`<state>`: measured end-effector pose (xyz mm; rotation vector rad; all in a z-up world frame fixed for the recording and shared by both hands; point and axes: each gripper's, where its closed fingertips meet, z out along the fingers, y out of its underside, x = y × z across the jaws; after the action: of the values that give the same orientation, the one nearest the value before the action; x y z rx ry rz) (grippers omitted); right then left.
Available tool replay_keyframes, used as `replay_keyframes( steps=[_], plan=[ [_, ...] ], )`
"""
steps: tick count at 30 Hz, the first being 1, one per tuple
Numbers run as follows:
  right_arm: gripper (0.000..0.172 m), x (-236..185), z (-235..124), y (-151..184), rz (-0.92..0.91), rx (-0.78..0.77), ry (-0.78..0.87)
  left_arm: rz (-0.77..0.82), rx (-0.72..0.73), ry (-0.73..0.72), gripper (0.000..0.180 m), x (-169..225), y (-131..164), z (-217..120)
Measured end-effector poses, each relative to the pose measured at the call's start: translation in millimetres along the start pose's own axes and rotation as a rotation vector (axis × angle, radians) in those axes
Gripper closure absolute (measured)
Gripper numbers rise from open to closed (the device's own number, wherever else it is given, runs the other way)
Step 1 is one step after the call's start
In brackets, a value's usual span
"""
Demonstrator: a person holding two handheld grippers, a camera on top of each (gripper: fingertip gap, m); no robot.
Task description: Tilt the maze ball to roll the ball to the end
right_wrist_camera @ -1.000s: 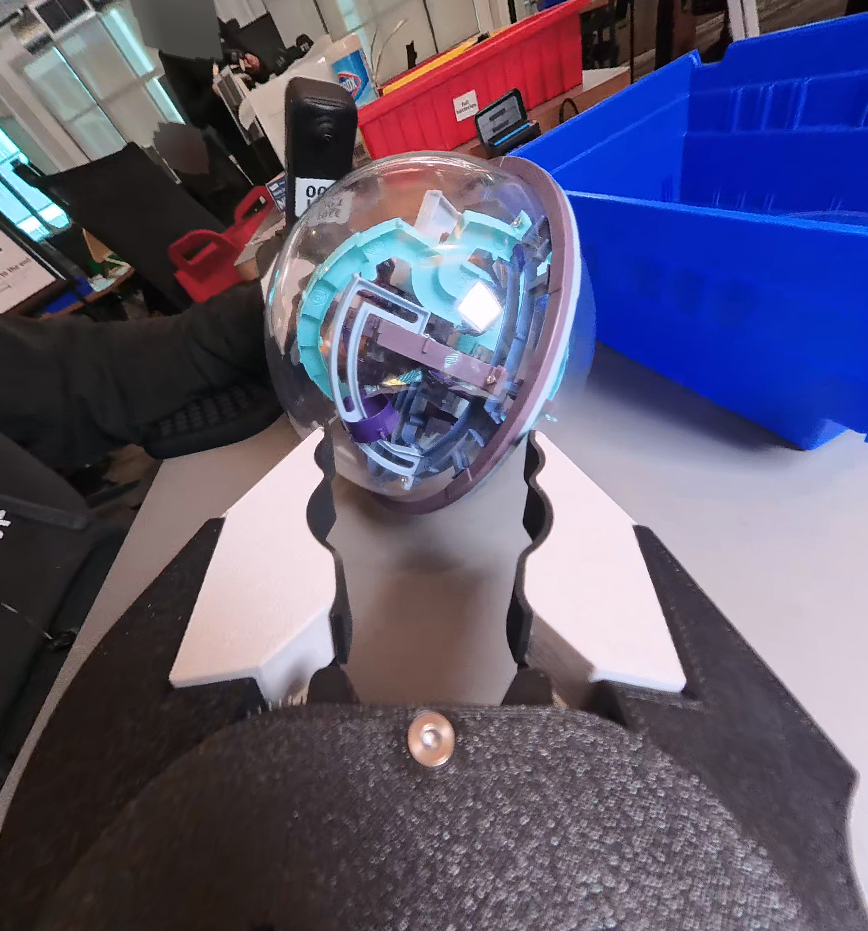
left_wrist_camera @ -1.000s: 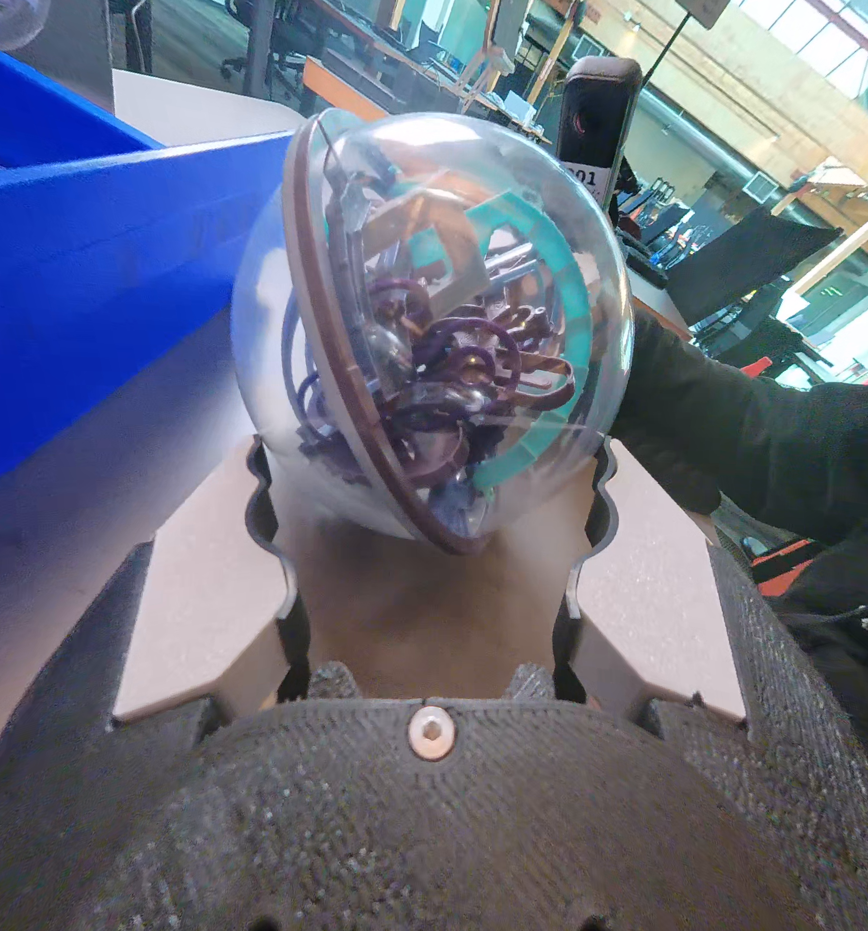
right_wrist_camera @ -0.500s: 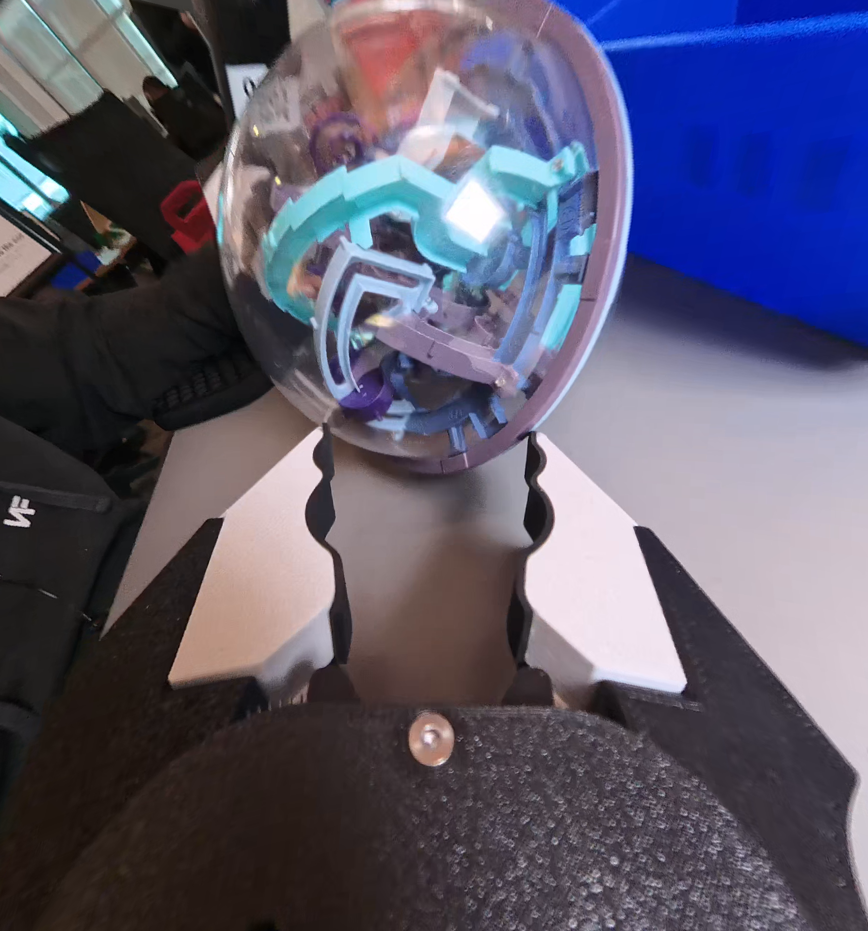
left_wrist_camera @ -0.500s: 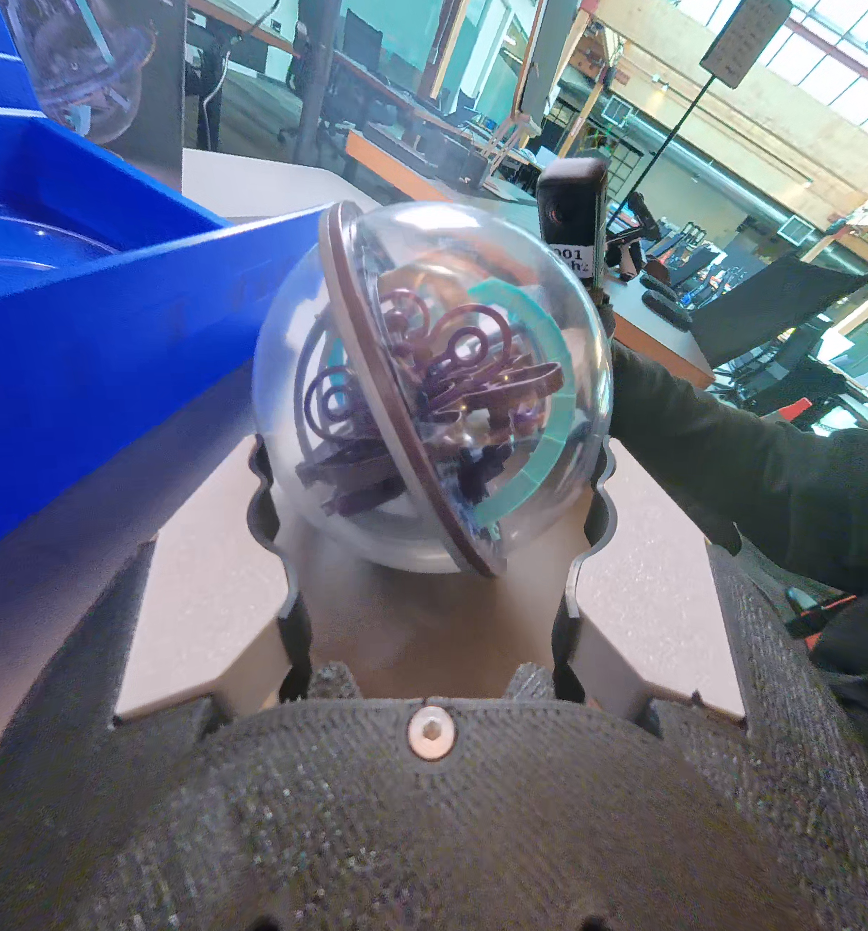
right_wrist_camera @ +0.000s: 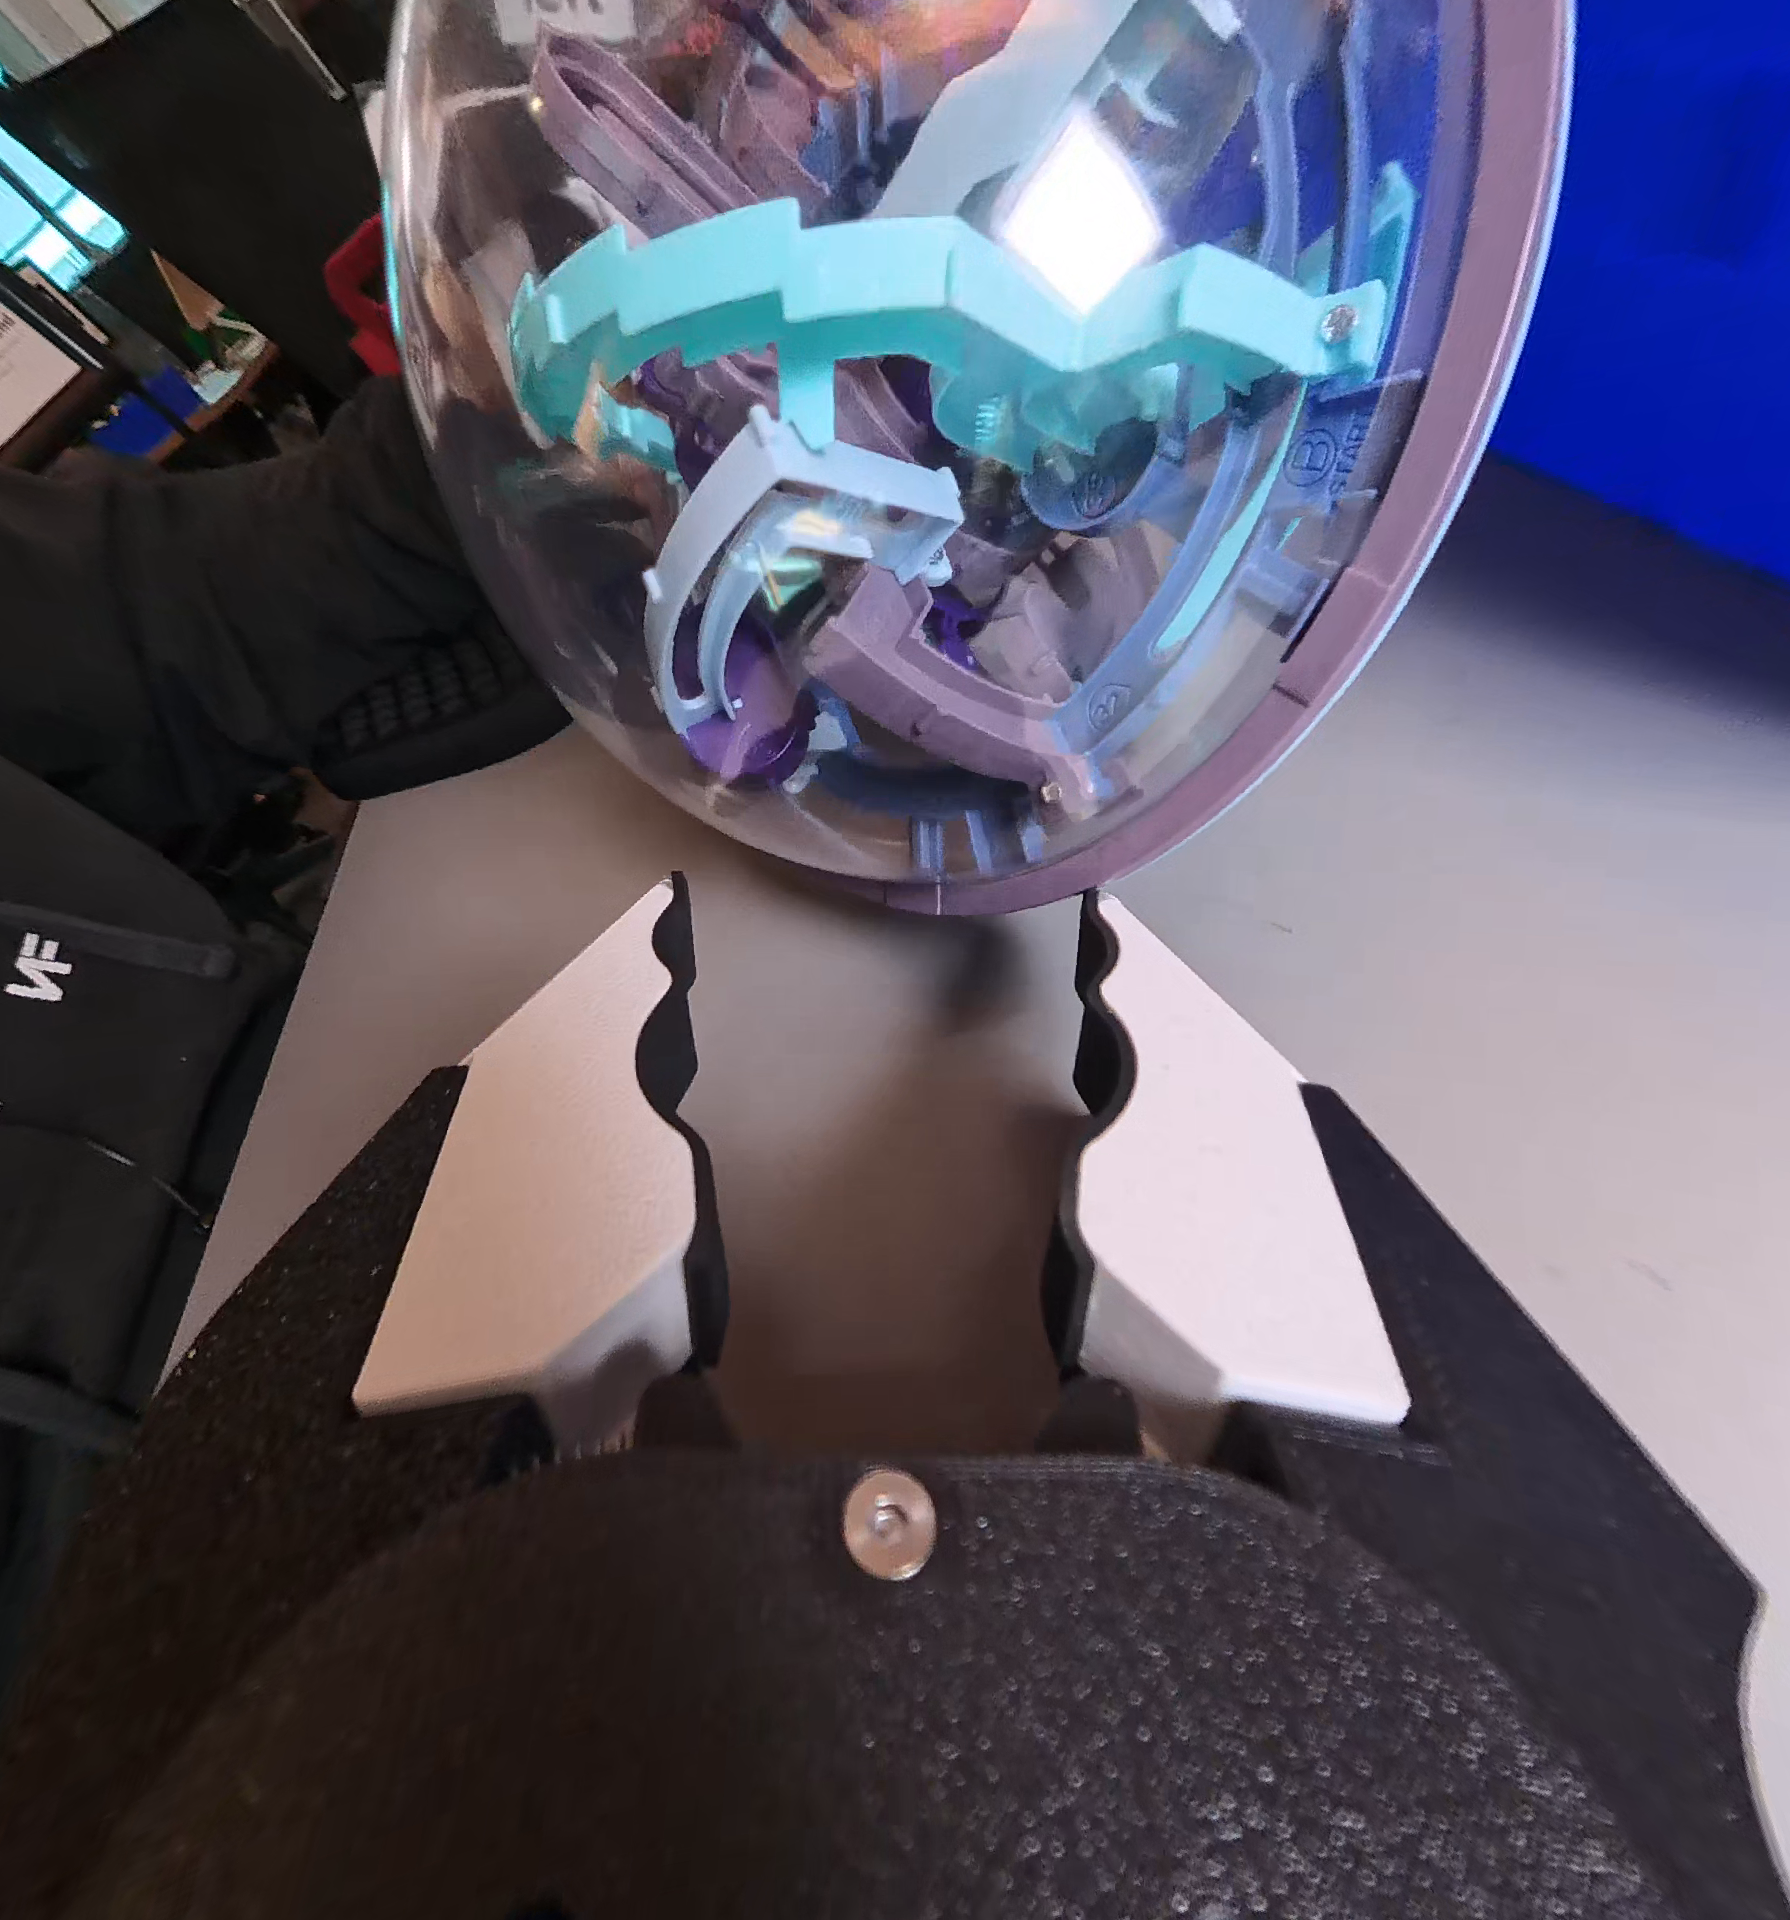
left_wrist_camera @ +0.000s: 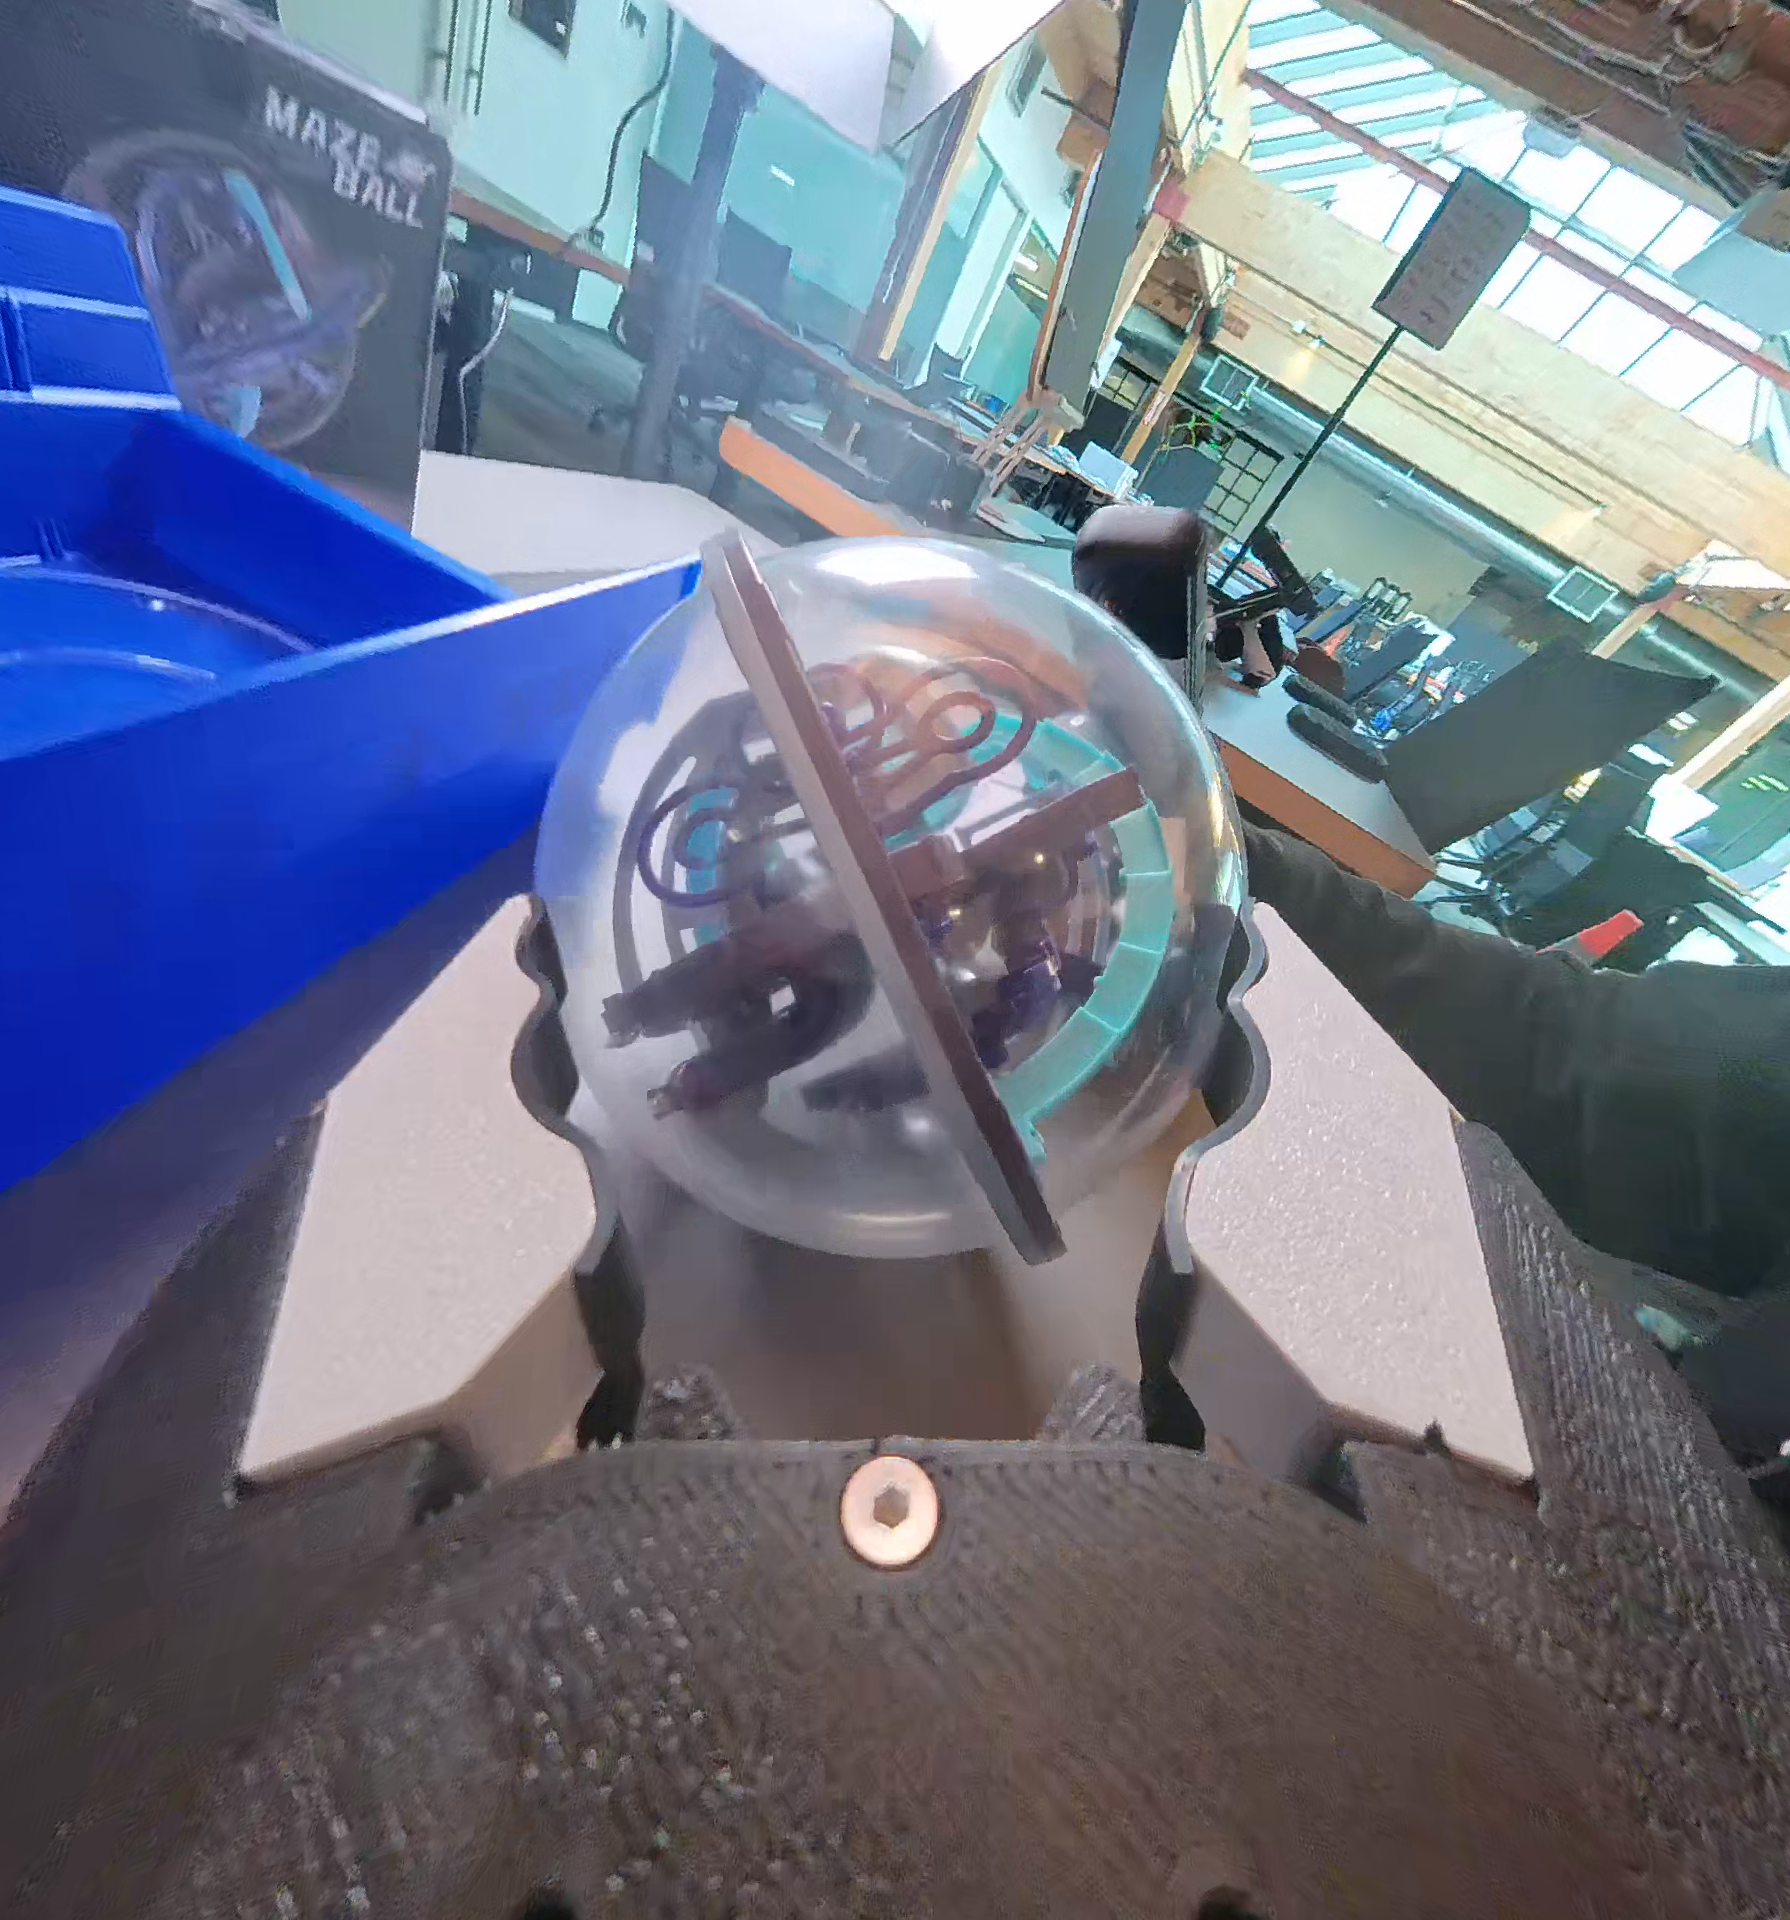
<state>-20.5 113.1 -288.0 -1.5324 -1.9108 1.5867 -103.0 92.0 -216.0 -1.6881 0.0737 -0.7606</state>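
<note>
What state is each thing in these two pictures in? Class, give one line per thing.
Clear plastic maze ball with purple and teal tracks: lifted off the table, seam ring tilted.
Left claw: shut on the maze ball, pads pressing both sides.
Right claw: open, tips just below the ball.
Blue plastic bin: open-topped, resting on the table.

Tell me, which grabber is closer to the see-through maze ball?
Left. The left gripper has the maze ball between its two fingers, which hug its sides. The right gripper sits just below the ball, its fingertips at the ball's lower edge, nothing between them.
</note>
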Motion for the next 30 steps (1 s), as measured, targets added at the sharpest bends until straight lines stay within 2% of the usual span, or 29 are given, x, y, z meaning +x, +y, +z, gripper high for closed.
replay_keyframes(
  steps=[7, 13, 18, 22, 30],
  plan=[
    [0.099, -5, 3, -3, -0.038, 0.018, -0.01, 0.117, 0.058, 0.029, 0.057, 11, -9, -3],
    [0.101, -6, 0, -16, -0.066, 0.094, 0.007, 0.232, 0.126, 0.052, 0.06, 23, -20, -7],
    [0.101, -14, 0, -25, -0.166, 0.142, 0.029, 0.372, 0.247, 0.139, 0.07, 49, -35, -19],
    [0.099, -13, 6, -23, -0.158, 0.134, 0.041, 0.368, 0.237, 0.125, 0.07, 46, -35, -19],
    [0.097, -17, -15, -50, -0.355, 0.248, 0.164, 0.428, 0.245, 0.16, 0.07, 46, -34, -31]
  ],
)
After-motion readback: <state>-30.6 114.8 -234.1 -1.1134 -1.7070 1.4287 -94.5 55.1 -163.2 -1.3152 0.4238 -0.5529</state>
